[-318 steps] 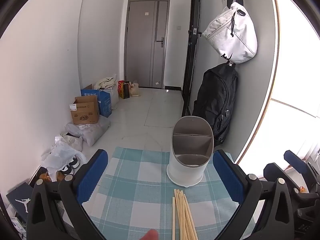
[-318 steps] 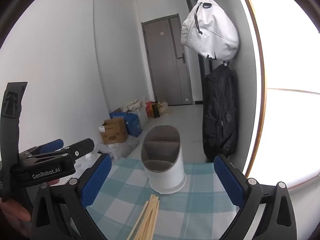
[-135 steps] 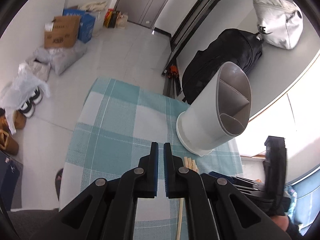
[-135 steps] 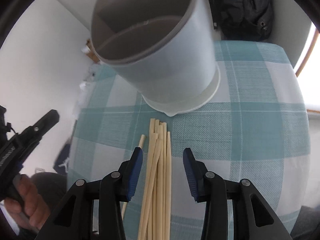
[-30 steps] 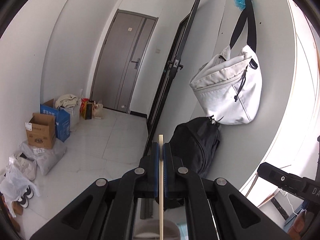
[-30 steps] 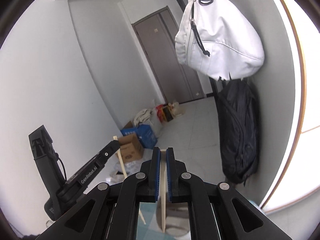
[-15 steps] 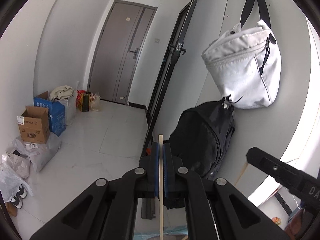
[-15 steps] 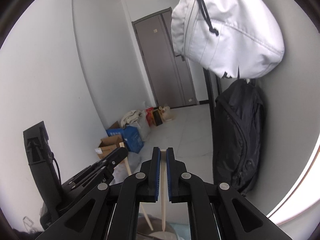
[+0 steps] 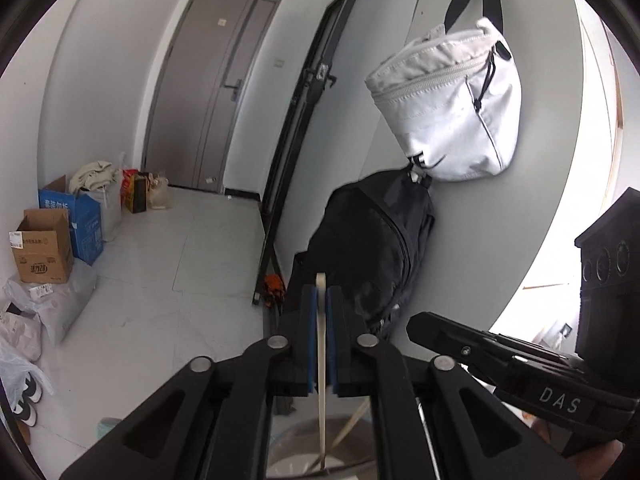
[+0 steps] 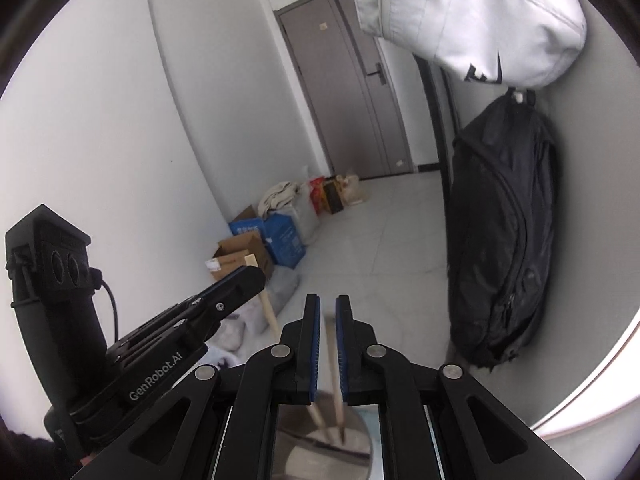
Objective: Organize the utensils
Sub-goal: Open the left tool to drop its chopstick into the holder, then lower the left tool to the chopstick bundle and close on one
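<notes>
Two chopsticks stand upright over the holder (image 10: pixel 320 452), so they drop in tips first. Left gripper (image 9: pixel 320 340) and right gripper (image 10: pixel 328 344) have just been opening; one chopstick (image 9: pixel 321 360) and another chopstick (image 10: pixel 333 364) sit loose between barely parted jaws.

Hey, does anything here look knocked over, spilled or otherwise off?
Nothing looks spilled or damaged. The left chopstick and the right chopstick both reach tips-down into the utensil holder, leaning slightly rather than upright. The jaws of the left gripper and right gripper have just been opening, each with its chopstick between them.
</notes>
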Available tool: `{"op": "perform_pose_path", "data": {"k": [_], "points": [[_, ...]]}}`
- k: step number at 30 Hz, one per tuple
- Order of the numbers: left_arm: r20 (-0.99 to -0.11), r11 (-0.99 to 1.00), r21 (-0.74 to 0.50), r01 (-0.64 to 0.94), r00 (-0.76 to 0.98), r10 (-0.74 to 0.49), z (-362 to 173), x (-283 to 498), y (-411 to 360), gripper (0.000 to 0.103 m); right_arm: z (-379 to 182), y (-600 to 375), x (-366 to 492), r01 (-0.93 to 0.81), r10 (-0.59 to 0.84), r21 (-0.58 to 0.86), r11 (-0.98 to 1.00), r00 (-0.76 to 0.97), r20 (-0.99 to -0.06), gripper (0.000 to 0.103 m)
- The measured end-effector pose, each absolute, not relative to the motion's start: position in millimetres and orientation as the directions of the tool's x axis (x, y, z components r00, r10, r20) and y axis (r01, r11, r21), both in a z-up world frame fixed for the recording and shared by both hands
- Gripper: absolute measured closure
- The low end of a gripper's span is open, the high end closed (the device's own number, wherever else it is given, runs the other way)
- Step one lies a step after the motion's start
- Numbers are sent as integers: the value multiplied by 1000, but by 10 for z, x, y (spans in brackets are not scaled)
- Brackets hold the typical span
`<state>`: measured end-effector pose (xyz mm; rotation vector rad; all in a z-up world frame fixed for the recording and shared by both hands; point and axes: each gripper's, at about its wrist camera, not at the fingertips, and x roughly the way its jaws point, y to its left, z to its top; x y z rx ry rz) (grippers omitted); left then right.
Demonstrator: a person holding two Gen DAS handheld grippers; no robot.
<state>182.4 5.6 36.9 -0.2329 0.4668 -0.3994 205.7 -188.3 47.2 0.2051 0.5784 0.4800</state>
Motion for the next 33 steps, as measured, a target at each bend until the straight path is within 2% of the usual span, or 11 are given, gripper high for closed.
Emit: {"op": "perform_pose_path", "data": {"k": [1,2,3,6,9,17,19,20,22,27,33], "points": [[-407,895,-310,321,806,-431,395,1820,57,74,469,-1923,2037,-369,496,339,865,728,-473,87],[-410,894,-318,314,805,-429,426,1801,73,49,473,-1955,2017,-365,503,358,860,726,-469,72],[-414,904,-312,293,814,-407,473,1769,88,36,485,-2011,1981,-361,517,388,848,726,-454,62],[-406,907,-310,284,823,-397,559,1722,116,35,553,-2144,1864,-334,511,426,841,749,-421,47],[-404,906,-329,265,828,-389,672,1692,139,34,635,-2260,1735,-313,500,448,838,769,-399,42],[-369,906,-351,238,854,-368,894,1519,110,33,892,-2388,1361,-300,462,421,856,810,-362,37],[-370,900,-367,236,851,-374,965,1465,100,25,961,-2413,1304,-302,462,419,856,811,-360,36],[-376,900,-373,227,849,-370,1013,1433,90,21,1002,-2424,1260,-304,463,419,856,811,-357,34],[-388,898,-381,220,844,-371,1086,1384,84,21,1079,-2438,1179,-312,467,417,854,813,-348,34],[-423,890,-396,224,816,-394,1293,1203,51,21,1265,-2479,962,-311,451,391,866,822,-347,24],[-502,916,-345,204,784,-364,1321,879,1,21,1239,-2577,676,-309,455,394,866,814,-361,15]]}}
